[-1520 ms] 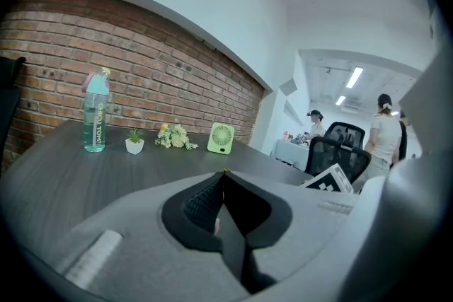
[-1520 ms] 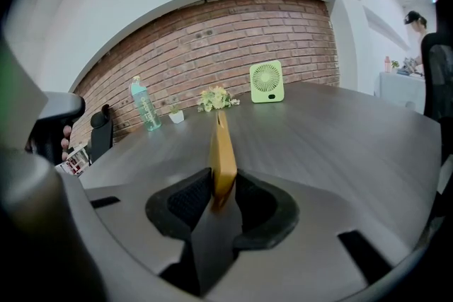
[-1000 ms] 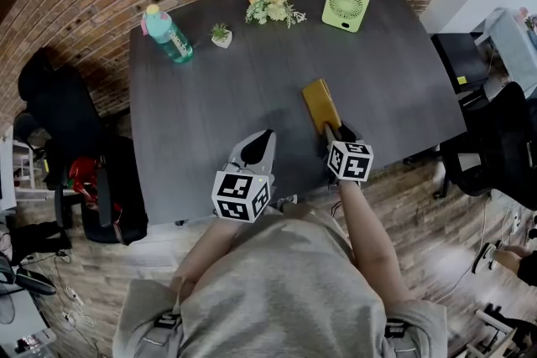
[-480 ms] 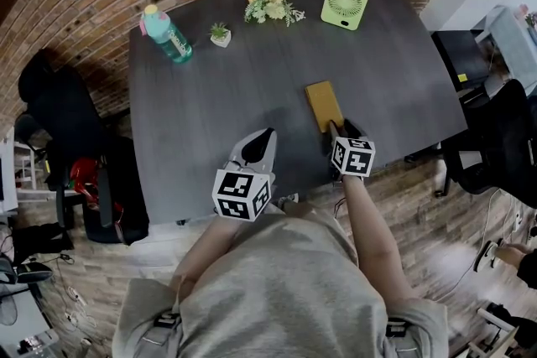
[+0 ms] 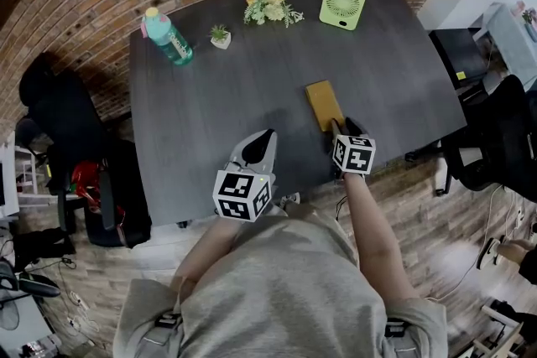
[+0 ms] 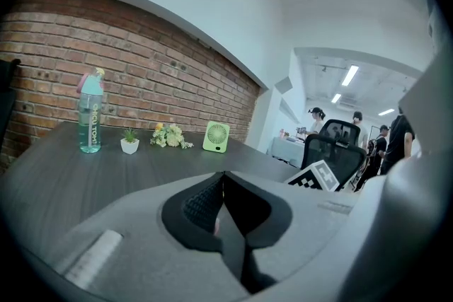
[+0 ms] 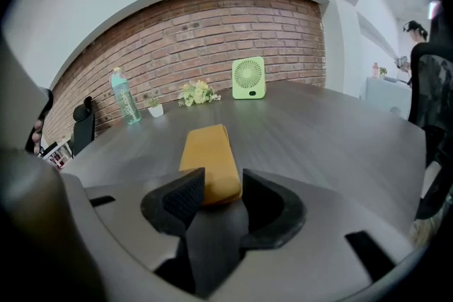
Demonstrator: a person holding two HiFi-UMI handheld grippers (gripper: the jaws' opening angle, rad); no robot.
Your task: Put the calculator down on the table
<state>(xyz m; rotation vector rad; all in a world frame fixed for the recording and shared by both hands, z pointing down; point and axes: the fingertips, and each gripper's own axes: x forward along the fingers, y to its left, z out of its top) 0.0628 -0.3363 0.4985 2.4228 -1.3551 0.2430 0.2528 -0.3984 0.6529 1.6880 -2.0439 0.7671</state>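
Although the calculator [image 5: 323, 105] already lies flat on the desk [image 5: 210, 113], on the person's side of the fan [image 5: 343, 6] and well apart from it, the job could yet be spoiled in the pulling away. The right claw [image 5: 340, 128] sits at the calculator's end farthest from the fan, with its jaws apart and that end between them. They have just been closing a little, and one pad stands so near the calculator's long edge that no clear gap can be made out there. Should the jaws close any further, they would likely clamp the calculator again, and a pull back from the fan would then drag it toward the desk's edge or lift its end. Even as the jaws stand, a slightly crooked withdrawal could catch a corner on a pad and skew the calculator. A wider opening and a straight retreat seem safer. The left claw [image 5: 262, 138], jaws together on nothing, hangs farther still from the fan and looks to pose no threat.
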